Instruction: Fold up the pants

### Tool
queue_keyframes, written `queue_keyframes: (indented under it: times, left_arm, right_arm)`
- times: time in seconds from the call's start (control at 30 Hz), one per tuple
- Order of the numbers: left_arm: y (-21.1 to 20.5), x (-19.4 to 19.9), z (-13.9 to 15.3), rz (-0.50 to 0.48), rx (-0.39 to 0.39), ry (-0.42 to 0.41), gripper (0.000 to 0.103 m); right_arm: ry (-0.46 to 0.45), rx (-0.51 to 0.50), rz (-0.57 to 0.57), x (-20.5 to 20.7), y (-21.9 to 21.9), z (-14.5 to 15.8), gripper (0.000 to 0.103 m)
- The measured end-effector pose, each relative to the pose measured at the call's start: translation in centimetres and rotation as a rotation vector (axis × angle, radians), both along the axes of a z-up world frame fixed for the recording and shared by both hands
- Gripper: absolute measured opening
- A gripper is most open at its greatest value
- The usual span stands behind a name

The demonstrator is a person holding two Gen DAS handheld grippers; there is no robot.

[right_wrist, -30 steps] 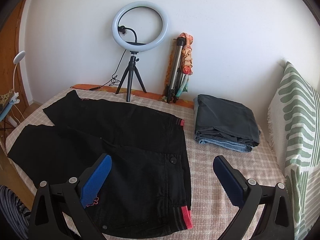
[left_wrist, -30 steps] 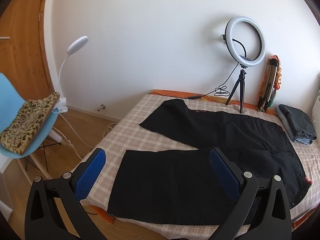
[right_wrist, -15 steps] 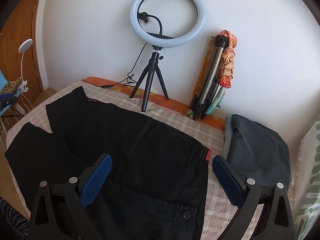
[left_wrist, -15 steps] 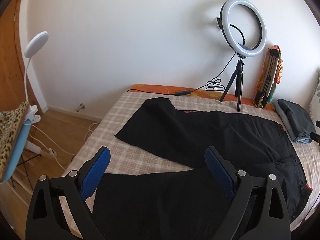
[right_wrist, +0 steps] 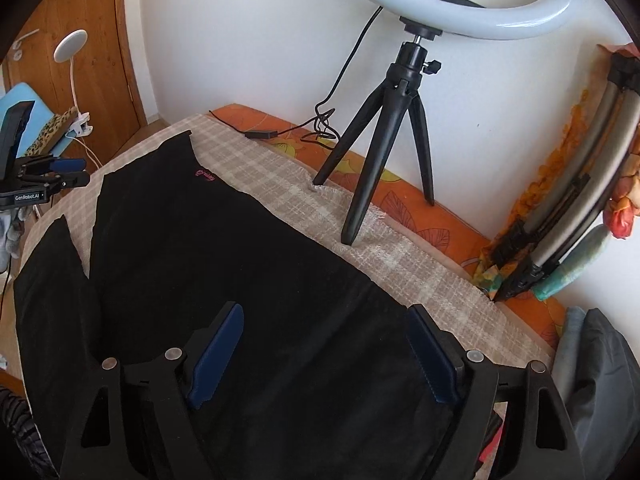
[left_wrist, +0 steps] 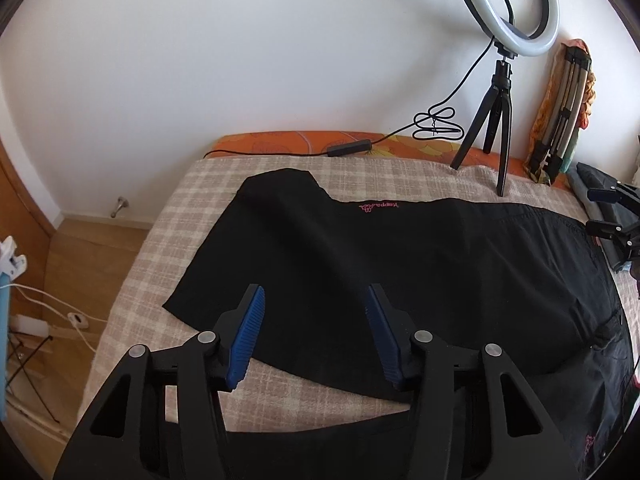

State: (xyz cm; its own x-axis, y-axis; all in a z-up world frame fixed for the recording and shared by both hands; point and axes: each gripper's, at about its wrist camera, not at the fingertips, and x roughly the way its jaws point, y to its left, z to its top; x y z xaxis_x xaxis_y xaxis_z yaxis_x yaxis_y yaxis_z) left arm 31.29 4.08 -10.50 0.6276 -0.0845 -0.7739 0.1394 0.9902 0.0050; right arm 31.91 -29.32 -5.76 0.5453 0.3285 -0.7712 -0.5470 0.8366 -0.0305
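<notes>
Black pants (left_wrist: pixel 400 256) lie spread flat on the checked bed cover (left_wrist: pixel 192 216), with both legs reaching towards the left. My left gripper (left_wrist: pixel 315 292) hovers over the near edge of the far leg. Its jaws are closing and the blue pads (left_wrist: pixel 248 336) press on nothing. My right gripper (right_wrist: pixel 326 312) hangs above the pants (right_wrist: pixel 224 248) near the far edge of the waist end. Its jaws are also closing and still stand wide, with only flat fabric below them. Each gripper also shows in the other's view, the right gripper (left_wrist: pixel 600 210) at the right edge and the left gripper (right_wrist: pixel 82 172) at the left edge.
A ring light on a black tripod (right_wrist: pixel 384 140) stands on the bed by the wall, its cable (left_wrist: pixel 348 148) trailing left. A folded tripod wrapped in cloth (right_wrist: pixel 560 216) leans in the corner. Folded dark clothes (right_wrist: pixel 600 360) lie at the right. Wooden floor (left_wrist: pixel 80 264) drops off past the bed's left edge.
Both grippers have moved forward and lower across the pants towards the far leg and the wall. The left jaws have narrowed a lot and the right jaws a little.
</notes>
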Motion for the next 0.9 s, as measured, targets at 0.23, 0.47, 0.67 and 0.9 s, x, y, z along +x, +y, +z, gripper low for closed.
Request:
queue_keyframes:
  times: [0.23,0.47,0.67,0.9]
  left_arm:
    - [0.0,3.8,-2.1,0.007,0.022,0.039,0.039]
    - [0.9,5.8,-4.8,0.022,0.019,0.102,0.031]
    - [1.0,6.7,-6.4,0.028,0.027,0.133,0.025]
    - [1.1,7.2,-6.9,0.039,0.008,0.135,0.024]
  right_arm:
    - [0.062,-0.030,0.068,5.5,2.1,-3.5,0.078]
    - [0.130,-0.024,0.097,9.3,2.0,-5.9,0.079]
    - [0.188,0.010,0.138,9.8,2.0,-6.5,0.079]
    - [0.207,-0.009,0.172,9.1,2.4,-7.0,0.058]
